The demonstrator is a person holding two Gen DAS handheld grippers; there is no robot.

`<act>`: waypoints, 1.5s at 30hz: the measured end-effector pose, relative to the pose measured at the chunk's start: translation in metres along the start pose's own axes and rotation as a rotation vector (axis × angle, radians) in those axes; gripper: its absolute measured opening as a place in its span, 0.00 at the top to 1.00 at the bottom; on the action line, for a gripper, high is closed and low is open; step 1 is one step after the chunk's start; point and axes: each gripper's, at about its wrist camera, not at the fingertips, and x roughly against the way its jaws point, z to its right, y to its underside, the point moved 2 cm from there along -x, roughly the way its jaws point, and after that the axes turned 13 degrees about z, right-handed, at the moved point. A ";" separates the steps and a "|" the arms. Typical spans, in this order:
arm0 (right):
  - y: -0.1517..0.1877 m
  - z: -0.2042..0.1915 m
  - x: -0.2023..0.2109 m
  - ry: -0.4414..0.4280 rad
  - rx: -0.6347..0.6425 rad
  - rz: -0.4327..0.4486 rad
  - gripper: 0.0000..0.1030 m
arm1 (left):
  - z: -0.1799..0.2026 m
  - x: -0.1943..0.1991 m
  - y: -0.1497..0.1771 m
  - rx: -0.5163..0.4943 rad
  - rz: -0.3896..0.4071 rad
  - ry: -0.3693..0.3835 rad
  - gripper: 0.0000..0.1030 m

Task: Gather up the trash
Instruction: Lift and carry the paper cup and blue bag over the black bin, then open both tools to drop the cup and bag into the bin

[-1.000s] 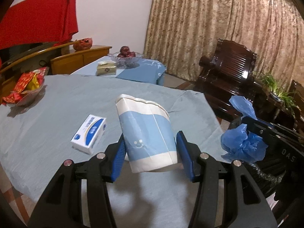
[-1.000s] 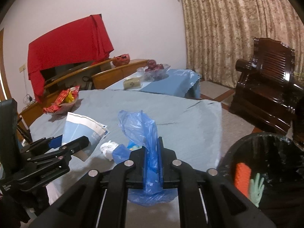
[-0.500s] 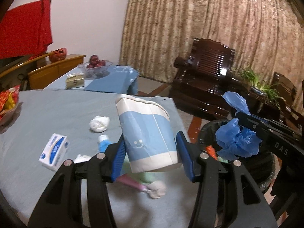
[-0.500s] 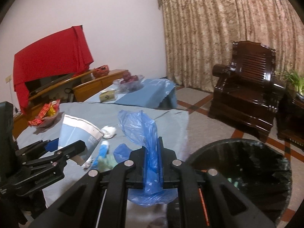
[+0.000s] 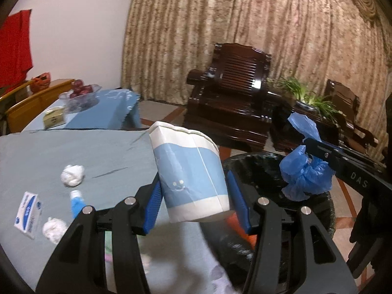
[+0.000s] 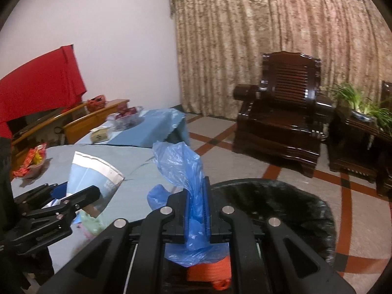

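Carry-to-bin step — left gripper (image 5: 196, 193) clamps cup (image 5: 189, 176), right gripper (image 6: 197, 210) pinches blue bag (image 6: 181, 169), both at bin (image 6: 281, 203) rim (table trash remains). Next: centre over opening, release.

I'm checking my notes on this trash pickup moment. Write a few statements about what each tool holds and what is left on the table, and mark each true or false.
1. The left tool holds a blue and white paper cup. True.
2. The right tool stands open with nothing in it. False: it is shut on a blue plastic bag.
3. The black-lined trash bin is empty. False: something orange lies inside.
4. A crumpled white paper ball lies on the grey tablecloth. True.
5. A small blue and white box lies on the table near its edge. True.
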 end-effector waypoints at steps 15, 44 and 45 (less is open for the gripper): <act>0.006 0.067 -0.011 0.098 -0.018 -0.017 0.91 | 0.073 -0.064 0.007 -0.026 -0.031 0.135 0.51; 0.044 0.082 -0.002 0.164 -0.045 -0.082 0.06 | 0.047 -0.057 0.019 -0.028 -0.069 0.080 0.11; 0.042 0.075 0.000 0.150 -0.046 -0.077 0.06 | 0.039 -0.050 0.017 -0.022 -0.062 0.063 0.10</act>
